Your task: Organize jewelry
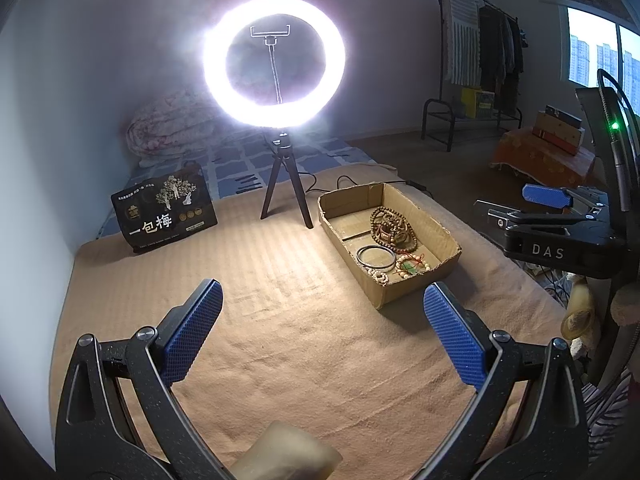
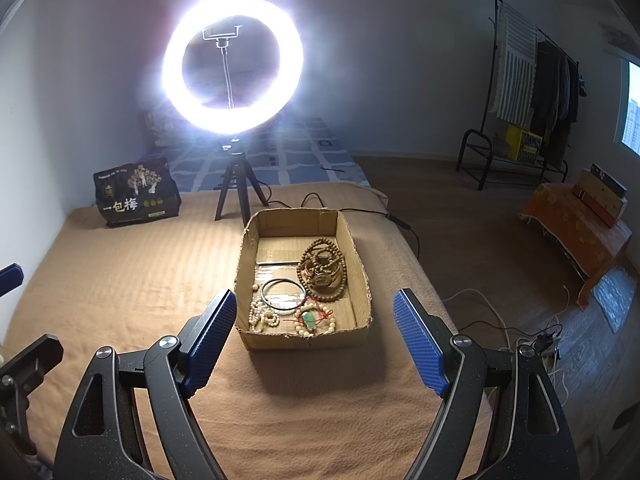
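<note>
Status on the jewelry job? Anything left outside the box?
Looks nearly done: brown bead strand, dark bangle, pale beads and green pendant all lie in the cardboard box. Left gripper and right gripper are open, empty. No jewelry visible on the blanket.

The black bag (image 1: 166,212) reads "一包梅"; the right tongs (image 1: 554,216) body carries "DAS".
</note>
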Motion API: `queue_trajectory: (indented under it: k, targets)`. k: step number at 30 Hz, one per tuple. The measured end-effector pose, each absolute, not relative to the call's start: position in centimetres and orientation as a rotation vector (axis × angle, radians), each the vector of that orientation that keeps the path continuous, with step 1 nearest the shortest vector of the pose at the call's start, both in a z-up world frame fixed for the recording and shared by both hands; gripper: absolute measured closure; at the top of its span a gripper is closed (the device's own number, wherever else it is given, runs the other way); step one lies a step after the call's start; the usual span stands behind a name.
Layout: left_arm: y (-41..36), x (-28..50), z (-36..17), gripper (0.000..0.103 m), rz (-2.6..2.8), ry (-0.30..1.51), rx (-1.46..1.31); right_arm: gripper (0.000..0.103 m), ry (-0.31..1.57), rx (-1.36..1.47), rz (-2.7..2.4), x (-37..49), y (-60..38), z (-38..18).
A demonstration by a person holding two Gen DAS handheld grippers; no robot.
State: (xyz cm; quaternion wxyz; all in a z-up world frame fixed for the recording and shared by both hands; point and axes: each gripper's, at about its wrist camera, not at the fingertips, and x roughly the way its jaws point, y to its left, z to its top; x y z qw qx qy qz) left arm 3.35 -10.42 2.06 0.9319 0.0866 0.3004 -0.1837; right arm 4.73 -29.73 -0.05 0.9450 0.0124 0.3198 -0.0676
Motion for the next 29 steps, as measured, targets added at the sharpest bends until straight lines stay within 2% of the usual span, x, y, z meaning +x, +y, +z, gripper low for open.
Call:
queue_trajectory:
  k: [29]
  targets:
    - [-9.58, 3.37, 2.09, 0.001, -0.310, 0.624, 0.120, 0.022, 0.681, 0.000, -0.130, 4.95, -29.24, -0.77]
